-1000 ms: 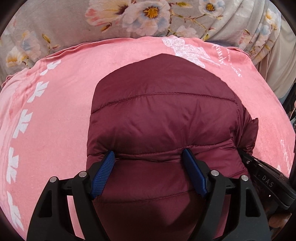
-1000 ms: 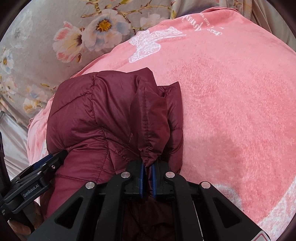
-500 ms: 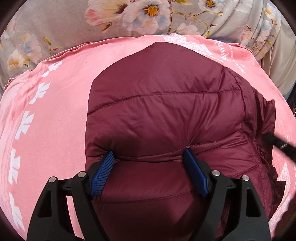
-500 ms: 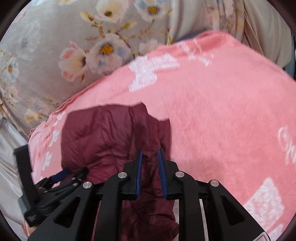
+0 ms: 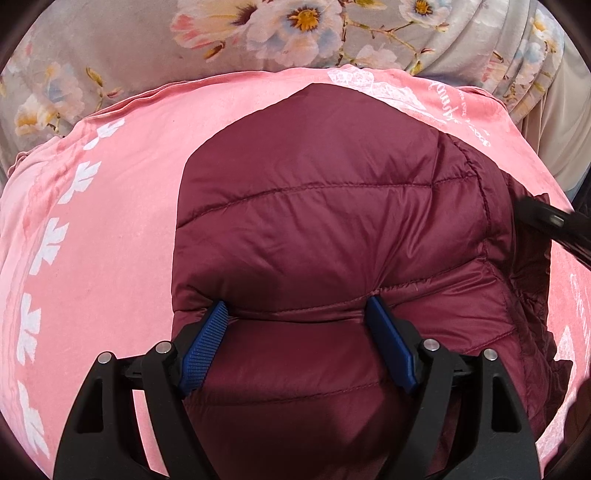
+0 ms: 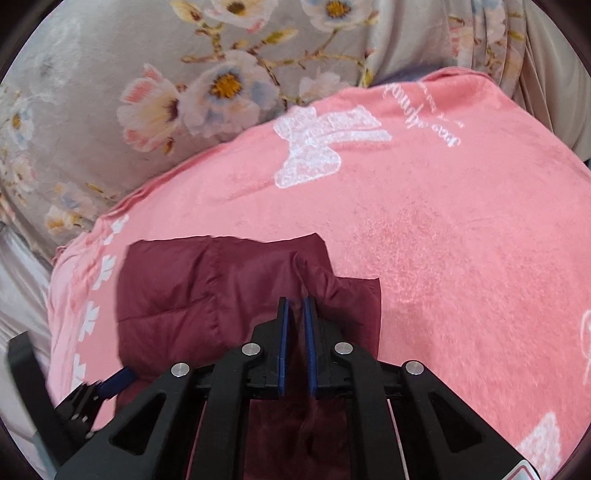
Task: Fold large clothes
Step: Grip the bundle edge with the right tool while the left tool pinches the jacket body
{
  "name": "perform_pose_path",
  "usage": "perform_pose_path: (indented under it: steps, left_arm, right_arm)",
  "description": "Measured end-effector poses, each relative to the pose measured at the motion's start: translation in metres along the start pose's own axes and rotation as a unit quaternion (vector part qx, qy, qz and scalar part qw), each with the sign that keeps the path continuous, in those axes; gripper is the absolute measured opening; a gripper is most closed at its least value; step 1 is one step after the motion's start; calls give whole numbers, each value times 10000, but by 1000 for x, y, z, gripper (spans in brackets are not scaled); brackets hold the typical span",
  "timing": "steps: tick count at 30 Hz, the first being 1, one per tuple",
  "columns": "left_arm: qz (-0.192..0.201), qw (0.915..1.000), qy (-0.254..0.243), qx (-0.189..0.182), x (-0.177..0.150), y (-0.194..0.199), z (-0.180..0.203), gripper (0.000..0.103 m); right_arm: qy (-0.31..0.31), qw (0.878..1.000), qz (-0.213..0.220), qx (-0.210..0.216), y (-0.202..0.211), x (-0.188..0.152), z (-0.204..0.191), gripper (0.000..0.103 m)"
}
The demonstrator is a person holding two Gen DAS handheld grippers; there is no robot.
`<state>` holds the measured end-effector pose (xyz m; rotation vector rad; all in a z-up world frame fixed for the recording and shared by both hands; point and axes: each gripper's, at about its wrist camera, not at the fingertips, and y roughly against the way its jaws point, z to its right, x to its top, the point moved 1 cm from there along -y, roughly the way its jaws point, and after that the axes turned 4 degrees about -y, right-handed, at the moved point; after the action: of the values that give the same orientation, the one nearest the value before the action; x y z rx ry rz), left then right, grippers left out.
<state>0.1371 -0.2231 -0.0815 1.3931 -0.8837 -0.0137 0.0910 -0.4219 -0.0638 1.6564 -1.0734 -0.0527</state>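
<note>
A maroon quilted puffer jacket (image 5: pixel 314 221) lies folded on a pink blanket (image 5: pixel 110 221). My left gripper (image 5: pixel 297 314) is open, its blue pads pressed down on either side of a padded section of the jacket. In the right wrist view the jacket (image 6: pixel 207 295) lies lower left. My right gripper (image 6: pixel 295 306) stands above the jacket's right edge with its pads a narrow gap apart and nothing clamped between them. The left gripper shows at the lower left of the right wrist view (image 6: pixel 110 384). The right gripper shows as a dark blur at the right edge of the left wrist view (image 5: pixel 546 218).
The pink blanket (image 6: pixel 461 258) with white bow and leaf prints covers the bed. A grey floral sheet (image 6: pixel 184 92) lies behind it, also in the left wrist view (image 5: pixel 258 33). The blanket's left edge drops off near pale fabric (image 6: pixel 18 295).
My right gripper let go of the jacket fold, opened a little and lifted back. The jacket flap now lies spread flat to the right. My left gripper stayed pressed on the jacket.
</note>
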Motion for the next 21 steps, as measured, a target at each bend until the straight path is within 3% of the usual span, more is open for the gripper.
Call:
perform_pose_path:
  steps: [6, 13, 18, 21]
  left_arm:
    - [15, 10000, -29, 4, 0, 0, 0, 76]
    - [38, 10000, -67, 61, 0, -2, 2, 76]
    - [-45, 10000, 2, -16, 1, 4, -2, 76]
    - [-55, 9988, 365, -337, 1, 18, -18, 82]
  right_arm:
    - [-163, 9995, -286, -9, -38, -10, 10, 1]
    - [-74, 9993, -354, -32, -38, -9, 10, 2]
    - [-201, 9993, -159, 259, 15, -15, 15, 18]
    - [-303, 9993, -93, 216, 42, -27, 27, 36]
